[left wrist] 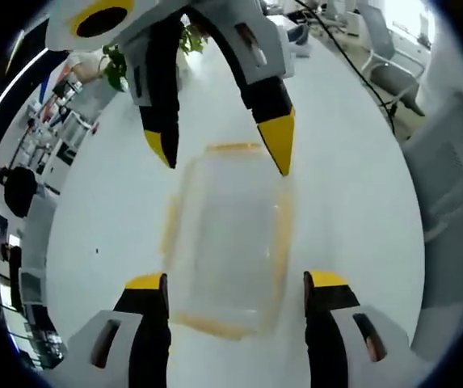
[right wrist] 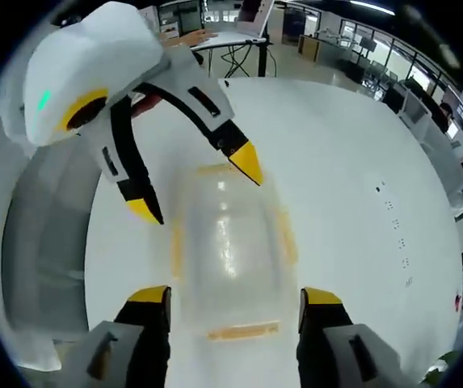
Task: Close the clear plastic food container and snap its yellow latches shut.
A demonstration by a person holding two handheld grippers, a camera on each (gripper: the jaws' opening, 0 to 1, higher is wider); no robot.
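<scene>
Clear container [left wrist: 227,238] with yellow latches [left wrist: 233,148] on the white table [left wrist: 352,178].
Left gripper [left wrist: 235,283] at six o'clock, right gripper [right wrist: 233,297] at twelve; both released, jaws apart.

both tongs, left [left wrist: 235,283] and right [right wrist: 233,295], jaws spread wide, facing each other tip to tip

white gripper [left wrist: 235,284] shells, black fingers [left wrist: 152,323], yellow tips, yellow-ringed black disc
</scene>
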